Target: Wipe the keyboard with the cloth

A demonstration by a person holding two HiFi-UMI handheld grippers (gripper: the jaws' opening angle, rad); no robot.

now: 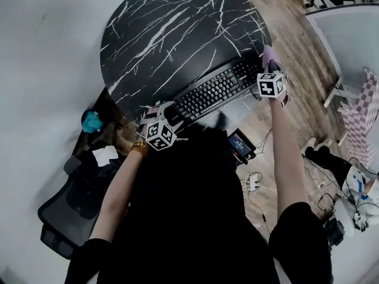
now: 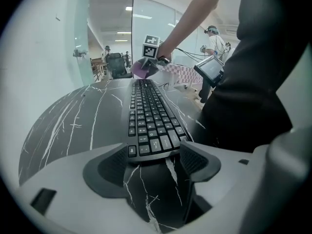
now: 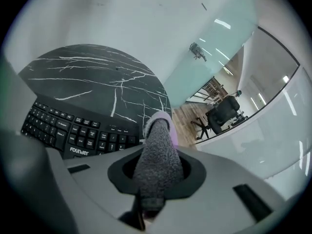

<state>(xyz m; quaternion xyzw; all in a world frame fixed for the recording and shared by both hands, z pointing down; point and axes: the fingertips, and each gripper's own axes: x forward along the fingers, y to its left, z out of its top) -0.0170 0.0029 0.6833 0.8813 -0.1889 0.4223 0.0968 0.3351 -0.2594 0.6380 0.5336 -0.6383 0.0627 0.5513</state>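
Observation:
A black keyboard lies along the near edge of the round black marble table. My left gripper is open at the keyboard's left end. Its jaws stand either side of that end, not pressing on it. In the head view the left gripper sits low by the table's edge. My right gripper is shut on a folded grey and purple cloth, held over the right end of the keyboard. The cloth sticks out beyond the right gripper.
A black office chair stands at lower left, with a teal object near it. A small screen device hangs at my waist. A power strip and cables lie on the wooden floor. A checkered chair is at right.

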